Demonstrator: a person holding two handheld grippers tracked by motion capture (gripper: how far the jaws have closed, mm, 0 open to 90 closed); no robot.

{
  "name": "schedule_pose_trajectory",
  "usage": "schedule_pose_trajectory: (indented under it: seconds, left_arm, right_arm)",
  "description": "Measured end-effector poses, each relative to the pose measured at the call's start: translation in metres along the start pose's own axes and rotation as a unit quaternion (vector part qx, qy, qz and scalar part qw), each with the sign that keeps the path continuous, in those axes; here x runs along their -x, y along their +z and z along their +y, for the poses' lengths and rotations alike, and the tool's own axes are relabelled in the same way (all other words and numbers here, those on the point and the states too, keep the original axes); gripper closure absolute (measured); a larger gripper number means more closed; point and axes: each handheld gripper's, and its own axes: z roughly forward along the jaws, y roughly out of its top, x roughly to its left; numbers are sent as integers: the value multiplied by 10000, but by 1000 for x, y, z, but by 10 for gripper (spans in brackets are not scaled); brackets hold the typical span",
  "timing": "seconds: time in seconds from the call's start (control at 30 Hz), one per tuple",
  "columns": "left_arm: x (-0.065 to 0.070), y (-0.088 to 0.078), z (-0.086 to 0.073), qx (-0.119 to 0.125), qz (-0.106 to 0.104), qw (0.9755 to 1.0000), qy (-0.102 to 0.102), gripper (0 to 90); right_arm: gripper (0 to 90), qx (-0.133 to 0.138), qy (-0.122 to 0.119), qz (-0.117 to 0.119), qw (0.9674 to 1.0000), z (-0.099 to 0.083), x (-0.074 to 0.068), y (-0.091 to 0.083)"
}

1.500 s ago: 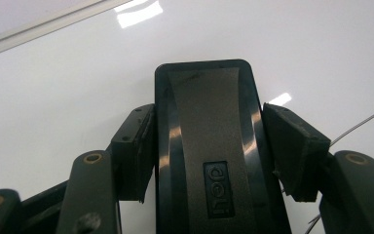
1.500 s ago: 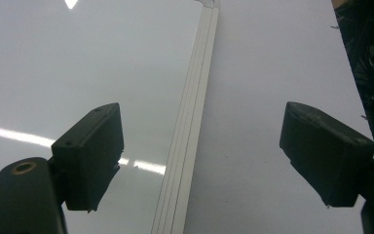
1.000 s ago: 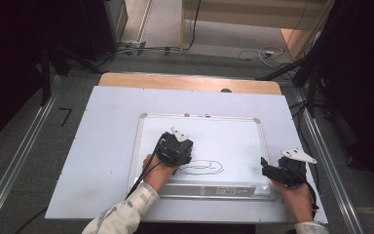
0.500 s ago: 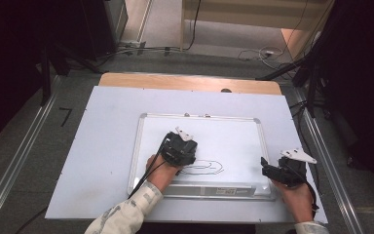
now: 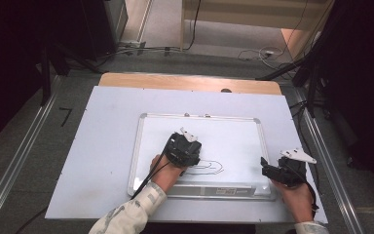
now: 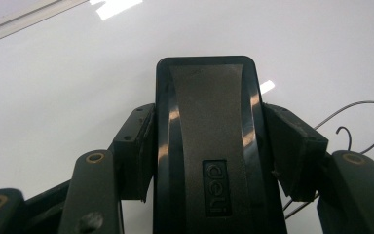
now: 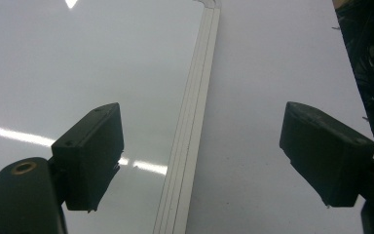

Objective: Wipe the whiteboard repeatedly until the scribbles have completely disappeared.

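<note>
High view: your left gripper [image 5: 184, 148] sits over the lower middle of the white rectangular whiteboard with a silver metal frame [image 5: 148, 146], which lies flat on the pale grey desk [image 5: 102, 131]. Your right gripper [image 5: 285, 170] rests at the board's lower right corner, well apart from the left one.

Left gripper view: the fingers [image 6: 136, 146] are closed on a black rectangular plastic board eraser with an embossed brand label [image 6: 209, 141]. One pad presses on each long side of the eraser. The eraser points away from the camera, with the white board surface beyond it. Thin black marker lines [image 6: 350, 109] run across the board to the right of the eraser, partly behind the right-hand finger. From above, the same looping lines [image 5: 209, 168] lie just beside the left gripper, toward the right gripper.

Right gripper view: the fingers [image 7: 90, 153] stand wide apart with nothing between them. The board's silver frame edge [image 7: 190, 146] runs up between them, with the board surface on one side and the desk on the other.
</note>
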Motion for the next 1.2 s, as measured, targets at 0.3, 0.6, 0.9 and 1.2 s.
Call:
schedule_pose_trajectory:
  seconds: [0.3, 0.6, 0.9, 1.2]
  left_arm:
    - [7, 3, 3, -6, -55, 10000, 38, 415]
    - [15, 6, 7, 4, -67, 9999, 117, 414]
    - [24, 11, 12, 9, -150, 9998, 162, 414]
    - [34, 15, 16, 12, -207, 9995, 227, 414]
  right_arm:
    - [148, 4, -3, 3, 10000, 0, 0, 0]
    - [148, 6, -3, 4, 10000, 0, 0, 0]
    - [148, 11, -8, 6, 10000, 0, 0, 0]
    - [148, 14, 4, 10, 10000, 0, 0, 0]
